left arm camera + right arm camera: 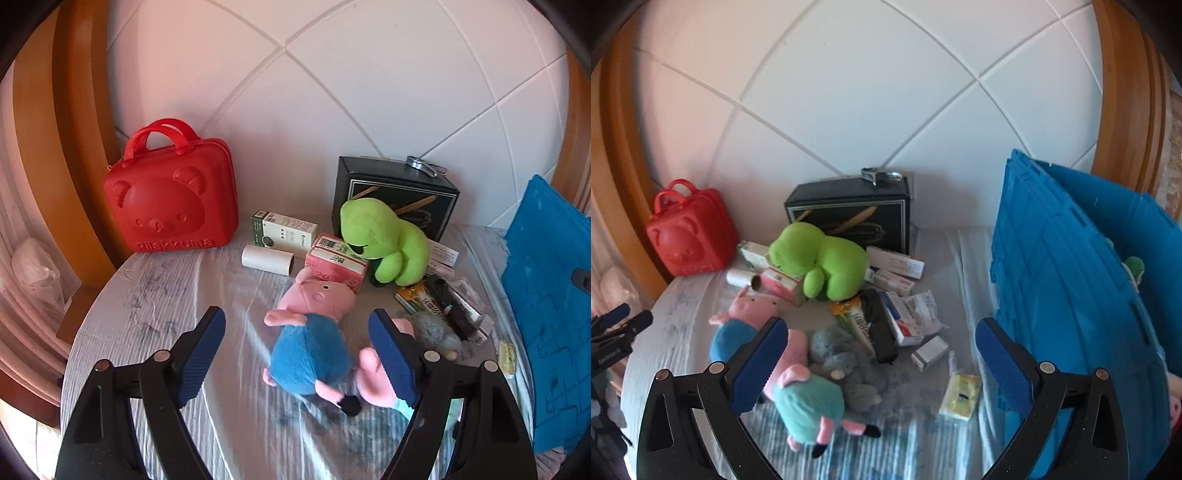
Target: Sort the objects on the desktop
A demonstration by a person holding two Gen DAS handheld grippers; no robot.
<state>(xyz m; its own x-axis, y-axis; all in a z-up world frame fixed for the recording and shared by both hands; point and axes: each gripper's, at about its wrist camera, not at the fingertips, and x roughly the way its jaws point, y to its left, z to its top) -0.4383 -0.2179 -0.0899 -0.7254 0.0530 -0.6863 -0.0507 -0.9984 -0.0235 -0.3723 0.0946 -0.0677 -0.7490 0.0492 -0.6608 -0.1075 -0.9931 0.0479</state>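
Observation:
A pile of toys and boxes lies on a cloth-covered table (155, 295). My left gripper (297, 316) is open and hovers over a pink pig plush in a blue shirt (310, 354), whose body shows between the two blue pads without touching them. My right gripper (882, 326) is also open, above a grey plush (842, 363) and a pig plush in a teal shirt (809, 402). A green frog plush (380, 236) (827, 262) leans on a pink carton (336, 262). Several medicine boxes (901, 269) are strewn to its right.
A red bear-face case (173, 199) (690, 236) stands at the back left and a black box (395, 195) (849, 214) at the back against the white wall. A blue crate (546, 314) (1071, 295) fills the right side. A white roll (266, 258) and a yellow packet (960, 397) lie loose.

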